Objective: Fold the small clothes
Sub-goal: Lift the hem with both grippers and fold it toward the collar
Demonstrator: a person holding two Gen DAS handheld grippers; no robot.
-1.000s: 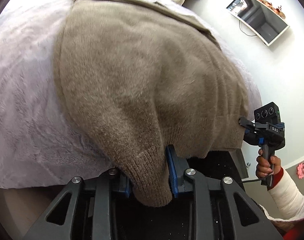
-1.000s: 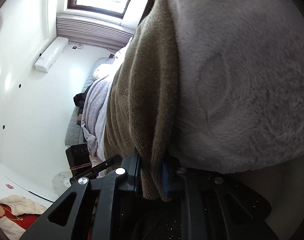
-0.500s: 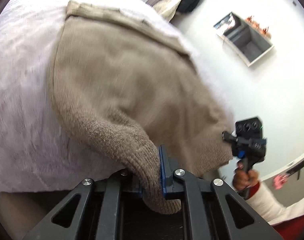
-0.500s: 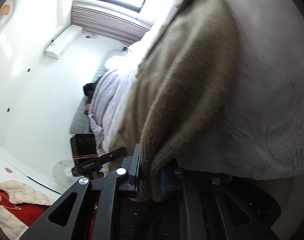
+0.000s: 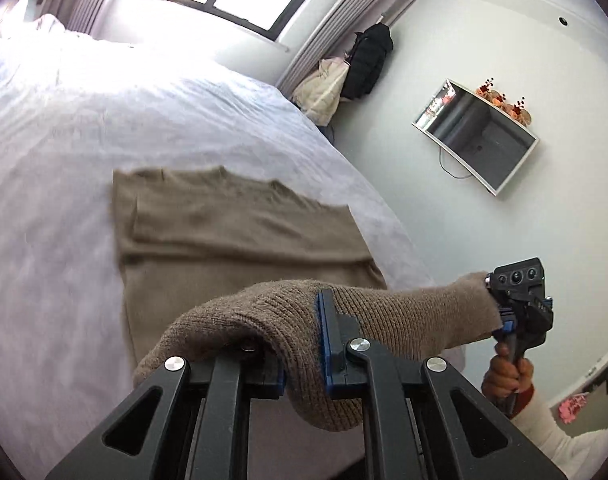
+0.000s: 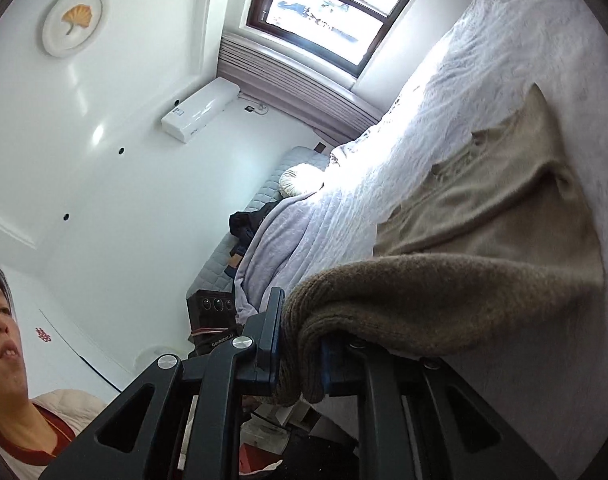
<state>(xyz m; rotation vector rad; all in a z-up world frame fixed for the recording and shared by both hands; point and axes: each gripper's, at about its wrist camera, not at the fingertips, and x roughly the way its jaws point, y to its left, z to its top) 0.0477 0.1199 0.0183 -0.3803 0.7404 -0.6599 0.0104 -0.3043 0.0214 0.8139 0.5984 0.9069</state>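
I've got the left tool (image 5: 304, 344) clamped tight on the ribbed hem of the tan sweater (image 5: 239, 232), and over at the right edge of the left wrist view the right tool (image 5: 500, 312) is pinched shut on the other hem corner, a hand (image 5: 504, 376) gripping its handle. Both sets of jaws have just been closing, knit between the pads each time. The right wrist view confirms it: thick folded knit bunched in the blue pads (image 6: 324, 360), draped over the top of the tool. The hem is lifted off the bed (image 5: 63, 160) and stretched between my two tools like a rail, while the far part of the sweater lies flat on the pale blanket, neckline toward the window, sleeves apparently already folded in across the chest. So I read this as the bottom-to-top fold in hand, roughly the middle of it. Next call: carry both corners level toward the far neckline, keeping the hem taut so it doesn't sag, then lay it down square on the shoulders before letting go. Uneven height would skew the fold.
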